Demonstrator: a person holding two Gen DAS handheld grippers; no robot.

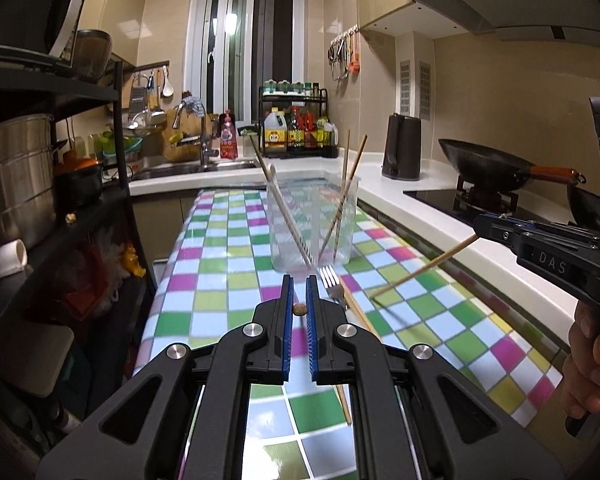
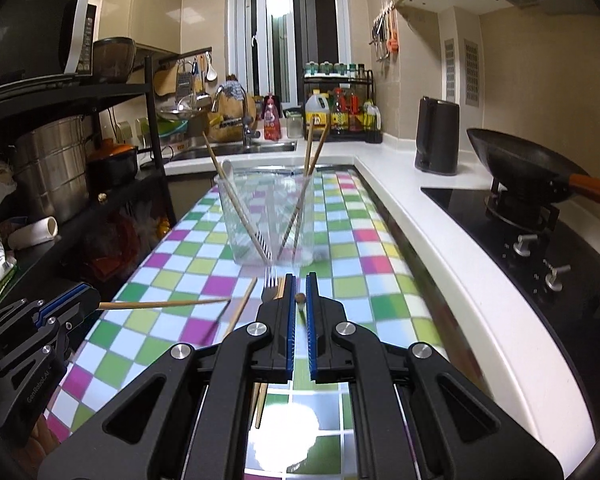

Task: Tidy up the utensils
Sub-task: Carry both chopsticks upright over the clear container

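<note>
Pinching one chopstick (image 1: 420, 270) apiece, left gripper (image 1: 300, 280) and right gripper (image 2: 300, 278) clamped; several already in cup (image 1: 340, 216) at twelve o'clock; fork (image 1: 332, 284) left lying.

Ahead of the left tool (image 1: 300, 294) a cup (image 1: 312, 224) stands on the counter (image 1: 220, 248), chopsticks (image 1: 342, 200) inside; a fork (image 1: 332, 282) lies just before it, right of the tool.

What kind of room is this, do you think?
Most likely a small home kitchen: a sink with a tap, a wok on a gas hob, and a rack of sauce bottles on the counter.
</note>
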